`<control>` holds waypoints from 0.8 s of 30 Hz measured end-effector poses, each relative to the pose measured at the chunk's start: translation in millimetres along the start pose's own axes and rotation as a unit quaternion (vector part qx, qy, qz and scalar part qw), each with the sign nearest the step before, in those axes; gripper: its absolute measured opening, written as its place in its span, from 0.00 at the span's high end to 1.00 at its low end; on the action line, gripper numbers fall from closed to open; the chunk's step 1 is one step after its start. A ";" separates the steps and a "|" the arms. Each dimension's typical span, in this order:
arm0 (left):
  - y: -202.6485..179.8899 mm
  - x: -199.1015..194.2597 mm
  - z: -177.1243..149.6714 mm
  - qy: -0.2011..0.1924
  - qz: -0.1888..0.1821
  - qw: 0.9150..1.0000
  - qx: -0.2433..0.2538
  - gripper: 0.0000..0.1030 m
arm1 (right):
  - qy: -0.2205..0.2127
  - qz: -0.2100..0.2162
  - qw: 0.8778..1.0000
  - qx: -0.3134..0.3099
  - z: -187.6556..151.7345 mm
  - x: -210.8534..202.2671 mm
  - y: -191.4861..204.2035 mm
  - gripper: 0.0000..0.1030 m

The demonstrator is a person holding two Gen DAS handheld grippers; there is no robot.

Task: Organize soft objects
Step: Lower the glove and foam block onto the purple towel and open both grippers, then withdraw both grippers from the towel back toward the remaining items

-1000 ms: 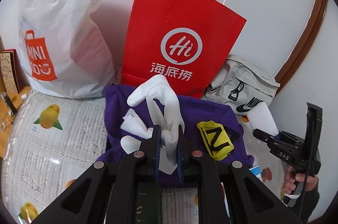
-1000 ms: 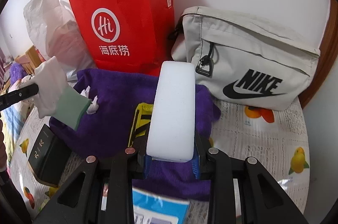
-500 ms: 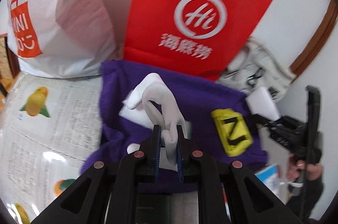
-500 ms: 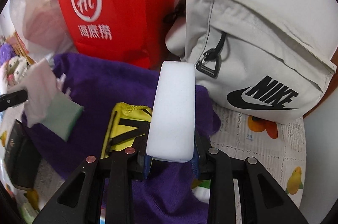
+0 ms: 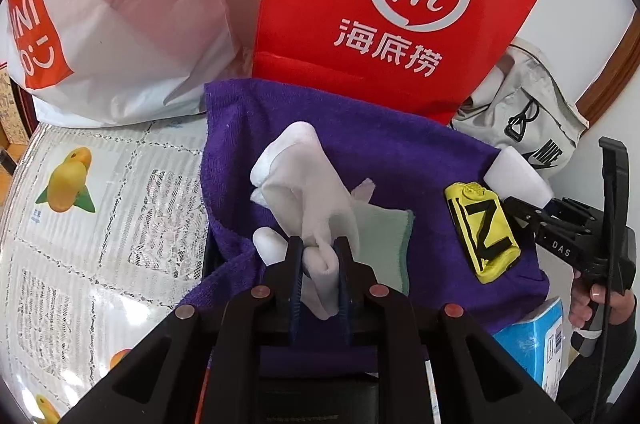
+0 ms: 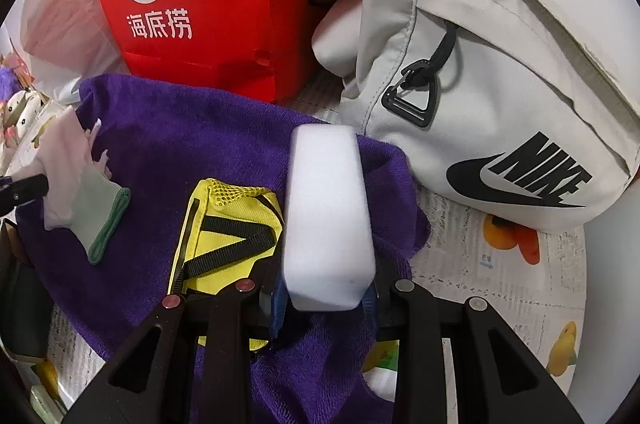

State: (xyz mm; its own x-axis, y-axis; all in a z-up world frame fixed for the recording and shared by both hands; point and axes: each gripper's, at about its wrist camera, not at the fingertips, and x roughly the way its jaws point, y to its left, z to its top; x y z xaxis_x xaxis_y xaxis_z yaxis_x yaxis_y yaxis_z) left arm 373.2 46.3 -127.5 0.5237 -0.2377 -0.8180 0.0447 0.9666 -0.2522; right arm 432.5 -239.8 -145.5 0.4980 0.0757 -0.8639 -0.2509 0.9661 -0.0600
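White glove (image 5: 308,191) was bunched in the left gripper (image 5: 319,266), jaws easing open, above the purple towel (image 5: 400,159). Limp; best pinched at the cuff. Right gripper (image 6: 326,298) clamped the foam block (image 6: 326,207), light, squashy, over the towel's right edge.

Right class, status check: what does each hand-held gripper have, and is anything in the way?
Left hand-held gripper opening, white glove still between pads. Right hand-held gripper shut on white sponge block. Both over purple towel; yellow pouch beside sponge.

Bright, even light, soft shadows, sharp focus, strong fisheye bending and black vignette at the edges.
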 end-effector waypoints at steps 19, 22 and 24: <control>0.5 -28.6 -0.3 -0.001 0.019 1.000 0.005 0.41 | -0.035 0.053 0.998 0.000 -8.3 -50.0 12.7 0.55; 3.1 -40.5 -3.0 -0.004 0.017 1.000 -0.001 0.40 | -0.039 0.063 0.997 0.004 -11.2 -56.6 17.4 0.54; 5.5 -49.2 -6.2 -0.008 0.020 1.000 -0.003 0.39 | -0.044 0.067 0.997 0.003 -13.8 -63.8 20.9 0.54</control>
State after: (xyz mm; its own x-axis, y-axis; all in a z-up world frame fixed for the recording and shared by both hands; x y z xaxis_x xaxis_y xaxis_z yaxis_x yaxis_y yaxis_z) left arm 342.4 62.7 -91.8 0.5390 -0.1963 -0.8191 0.0174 0.9748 -0.2222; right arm 384.0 -227.8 -98.6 0.5315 0.2247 -0.8167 -0.3149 0.9475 0.0557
